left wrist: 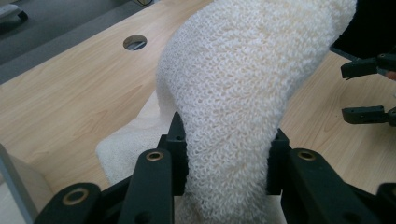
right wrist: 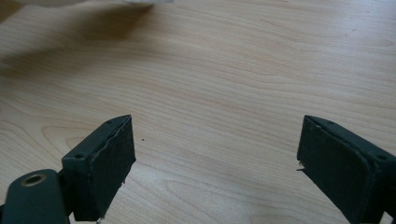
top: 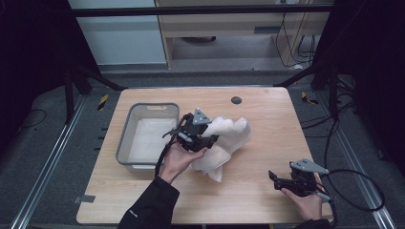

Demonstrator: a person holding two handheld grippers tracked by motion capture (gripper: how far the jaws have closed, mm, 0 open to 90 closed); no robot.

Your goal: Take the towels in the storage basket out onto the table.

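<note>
Near the middle of the worktop (top: 267,143), the left gripper (top: 208,140) is clamped on a white towel (top: 224,140). Its two black jaws squeeze a thick fold of the fluffy cloth between them. The towel lies bunched up just beside the grey bin (top: 125,138), on the bin's 3 o'clock side. Part of the towel is lifted and part rests on the wood.

The right gripper (top: 273,180) sits low at about 5 o'clock on the worktop, well apart from the towel. Its jaws stand wide apart with nothing between them, just bare wood below.

The step looks like lifting the towel to carry it, maybe into the bin. To do it well, keep the squeeze firm so the fold does not slip out. Lift high enough that the hanging end clears the bin's rim. Go slow, since a loose corner could drag or catch. The free gripper could come over and take the far end if the towel needs spreading.

The towel's long way runs from about 7 o'clock to 1 o'clock in the high view. Its far end points to 1 o'clock, toward the small round hole (top: 236,100) in the worktop. Its near end points back toward the person's left hand (top: 179,160).
</note>
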